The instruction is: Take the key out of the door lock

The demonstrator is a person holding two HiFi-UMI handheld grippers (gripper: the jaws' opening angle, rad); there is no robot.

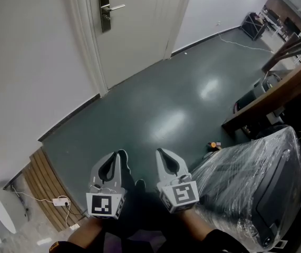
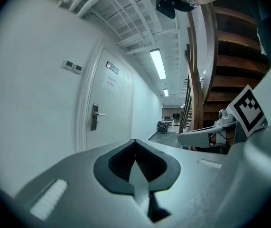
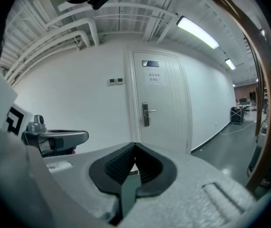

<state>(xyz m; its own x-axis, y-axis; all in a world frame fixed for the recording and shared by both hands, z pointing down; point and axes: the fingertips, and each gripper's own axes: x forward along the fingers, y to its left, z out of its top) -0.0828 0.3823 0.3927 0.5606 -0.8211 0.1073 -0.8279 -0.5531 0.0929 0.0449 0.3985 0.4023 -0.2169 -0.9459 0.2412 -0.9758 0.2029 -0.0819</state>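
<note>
Task not begun. Your left gripper (image 1: 119, 154) and right gripper (image 1: 159, 152): both jaws pressed together, nothing between them. The silver metal lock plate (image 1: 104, 12) on the white panelled door (image 1: 139, 36) lies well ahead of both tips. The key is too small to see. Approach, grip and pull-out all remain.

Glossy dark grey-green floor (image 1: 155, 104) stretches ahead of the fingers (image 1: 167, 165) of the right gripper (image 1: 161, 153) — to their right stands a bulky black machine wrapped in clear plastic film (image 1: 255, 188), with a small orange-and-yellow object (image 1: 212, 145) beside it. Left of the left gripper (image 1: 119, 154), a white power strip (image 1: 61, 201) lies at the edge of brown wooden slats (image 1: 40, 178).
</note>
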